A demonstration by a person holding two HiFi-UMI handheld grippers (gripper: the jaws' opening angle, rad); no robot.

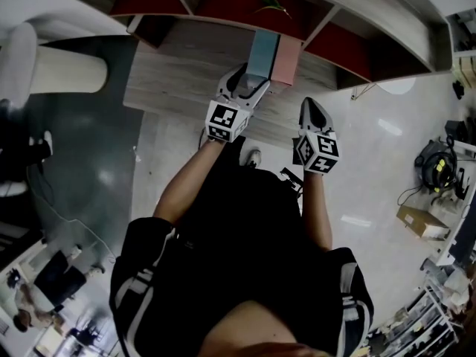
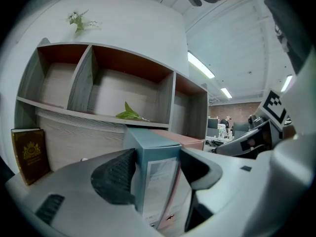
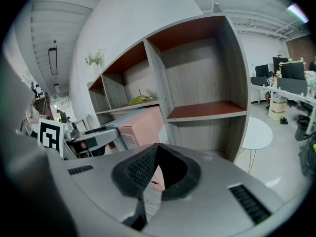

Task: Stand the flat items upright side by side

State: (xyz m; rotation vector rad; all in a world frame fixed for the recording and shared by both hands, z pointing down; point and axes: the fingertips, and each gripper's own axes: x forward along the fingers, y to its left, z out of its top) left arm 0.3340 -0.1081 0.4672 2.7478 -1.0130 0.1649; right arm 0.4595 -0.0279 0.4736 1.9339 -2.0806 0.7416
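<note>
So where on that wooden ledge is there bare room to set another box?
Free: the ledge between the book and the blue box, and the left cubby above. Crowded: around the blue box and pink box, with the left gripper clamping the blue one and the right gripper shut alongside.

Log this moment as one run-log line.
left gripper: shut on blue box | blue box: upright beside pink box | right gripper: shut, empty
</note>
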